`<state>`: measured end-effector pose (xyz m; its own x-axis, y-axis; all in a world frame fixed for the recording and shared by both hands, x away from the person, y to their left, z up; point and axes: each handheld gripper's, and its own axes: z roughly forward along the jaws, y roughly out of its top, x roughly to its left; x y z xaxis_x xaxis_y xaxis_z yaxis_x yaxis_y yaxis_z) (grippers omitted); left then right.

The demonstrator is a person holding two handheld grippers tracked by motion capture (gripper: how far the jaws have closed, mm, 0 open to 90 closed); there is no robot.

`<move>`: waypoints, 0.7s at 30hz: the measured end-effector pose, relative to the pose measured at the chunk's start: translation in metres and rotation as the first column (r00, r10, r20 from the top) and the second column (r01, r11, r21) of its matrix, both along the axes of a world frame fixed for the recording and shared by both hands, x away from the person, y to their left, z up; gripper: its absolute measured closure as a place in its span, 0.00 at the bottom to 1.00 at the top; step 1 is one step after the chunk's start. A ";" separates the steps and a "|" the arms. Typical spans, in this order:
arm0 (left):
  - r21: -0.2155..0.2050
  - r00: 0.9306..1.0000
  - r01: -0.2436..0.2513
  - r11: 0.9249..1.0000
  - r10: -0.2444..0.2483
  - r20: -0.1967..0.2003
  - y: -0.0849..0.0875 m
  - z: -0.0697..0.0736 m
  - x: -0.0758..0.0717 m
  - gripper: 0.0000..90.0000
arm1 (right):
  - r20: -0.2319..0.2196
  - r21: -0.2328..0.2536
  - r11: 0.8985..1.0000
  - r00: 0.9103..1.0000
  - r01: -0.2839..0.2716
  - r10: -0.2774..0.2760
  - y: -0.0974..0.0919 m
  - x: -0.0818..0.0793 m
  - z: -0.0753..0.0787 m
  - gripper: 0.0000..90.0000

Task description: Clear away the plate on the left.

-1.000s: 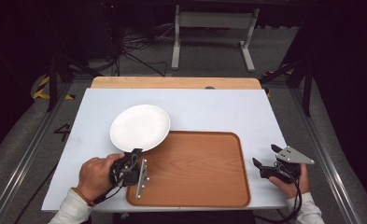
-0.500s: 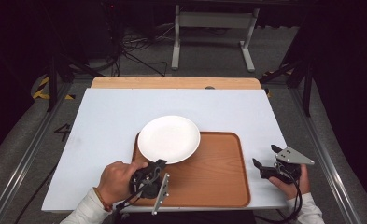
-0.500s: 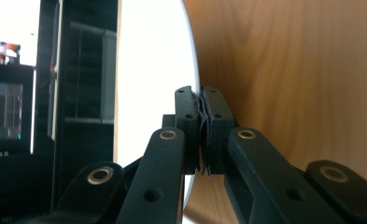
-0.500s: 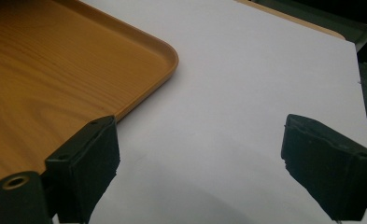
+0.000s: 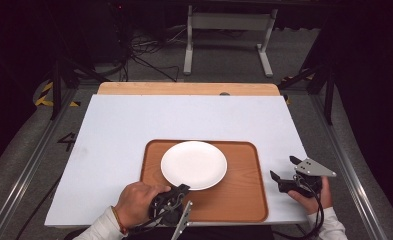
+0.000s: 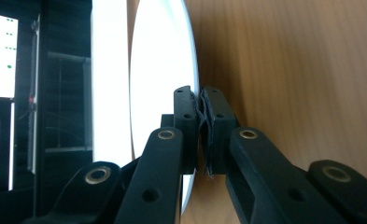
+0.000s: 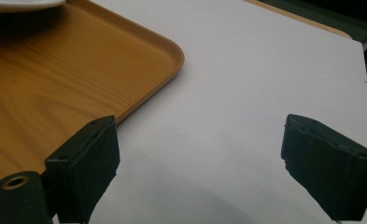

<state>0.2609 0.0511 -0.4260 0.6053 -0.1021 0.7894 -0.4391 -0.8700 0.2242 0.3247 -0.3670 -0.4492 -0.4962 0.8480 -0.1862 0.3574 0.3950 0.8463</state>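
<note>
While left tool (image 5: pixel 180 191) pinches plate (image 5: pixel 194 164) above tray (image 5: pixel 244 200), seemingly unobstructed, right tool (image 5: pixel 284 172) gapes.

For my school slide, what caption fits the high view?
Left tool holds a white plate over a wooden tray.

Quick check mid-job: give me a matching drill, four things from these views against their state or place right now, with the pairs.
Things:
1. white plate
2. wooden tray
3. left gripper
4. right gripper

States:
A. jaws wide open above the table
B. lies flat on the white table
C. over the tray, gripped at its rim
D. jaws clamped on an edge

Pairs: 1-C, 2-B, 3-D, 4-A
</note>
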 end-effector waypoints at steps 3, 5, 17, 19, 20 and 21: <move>-0.004 1.000 0.018 1.000 -0.018 -0.016 0.000 -0.003 -0.003 0.96 | -0.001 0.003 1.000 1.000 -0.001 0.001 0.000 0.000 0.000 0.13; -0.011 0.999 0.022 1.000 -0.022 -0.041 0.000 -0.006 -0.005 0.97 | -0.008 0.020 1.000 1.000 -0.002 0.002 -0.001 0.000 0.000 0.13; -0.054 0.991 0.037 0.998 -0.043 -0.123 0.000 -0.010 -0.004 0.96 | -0.009 0.006 1.000 1.000 -0.008 0.008 0.001 0.000 -0.001 0.13; -0.062 0.988 0.028 0.998 -0.037 -0.150 0.000 -0.012 -0.004 0.95 | -0.008 -0.005 1.000 1.000 -0.011 0.011 0.002 0.000 -0.001 0.13; -0.056 0.986 0.032 0.998 -0.041 -0.161 0.000 -0.013 -0.004 0.95 | -0.009 -0.004 1.000 1.000 -0.013 0.013 0.002 0.000 -0.001 0.13; -0.060 0.984 0.032 0.998 -0.042 -0.171 0.000 -0.015 -0.003 0.94 | -0.012 -0.007 1.000 1.000 -0.015 0.015 0.002 0.000 -0.001 0.13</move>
<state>0.2576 0.0507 -0.4407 0.7294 -0.0851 0.6787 -0.4215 -0.8374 0.3481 0.3246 -0.3645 -0.4500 -0.5107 0.8393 -0.1863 0.3613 0.4061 0.8394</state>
